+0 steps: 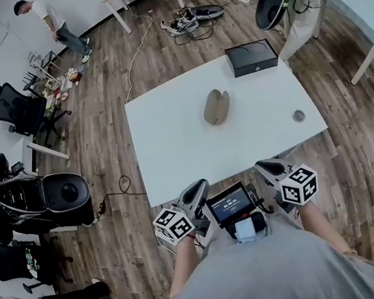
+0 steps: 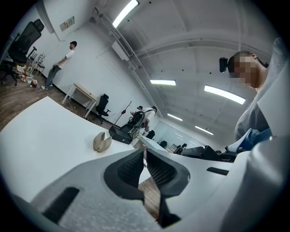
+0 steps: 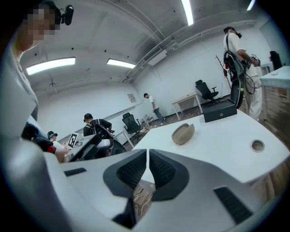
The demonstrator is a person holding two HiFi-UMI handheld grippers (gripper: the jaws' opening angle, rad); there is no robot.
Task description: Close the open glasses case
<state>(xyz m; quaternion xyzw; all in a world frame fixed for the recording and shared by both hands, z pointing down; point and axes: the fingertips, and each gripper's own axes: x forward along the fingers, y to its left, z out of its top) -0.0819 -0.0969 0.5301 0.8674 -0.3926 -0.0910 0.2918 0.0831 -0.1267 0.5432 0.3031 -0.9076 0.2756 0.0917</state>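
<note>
A tan glasses case [image 1: 217,106] lies near the middle of the white table [image 1: 172,148], its lid standing partly up like a clam shell. It also shows in the left gripper view as the case [image 2: 102,142] and in the right gripper view as the case [image 3: 183,134], well ahead of both jaws. My left gripper [image 1: 196,192] and right gripper [image 1: 270,166] hover at the table's near edge, close to my body. The left gripper [image 2: 145,150] is shut with nothing between its pads. The right gripper [image 3: 148,152] is shut and empty too.
A black box [image 1: 252,57] sits at the table's far right corner, and a small round disc [image 1: 299,116] near the right edge. A small screen [image 1: 230,205] hangs at my chest between the grippers. Office chairs, cables, other tables and people stand around on the wooden floor.
</note>
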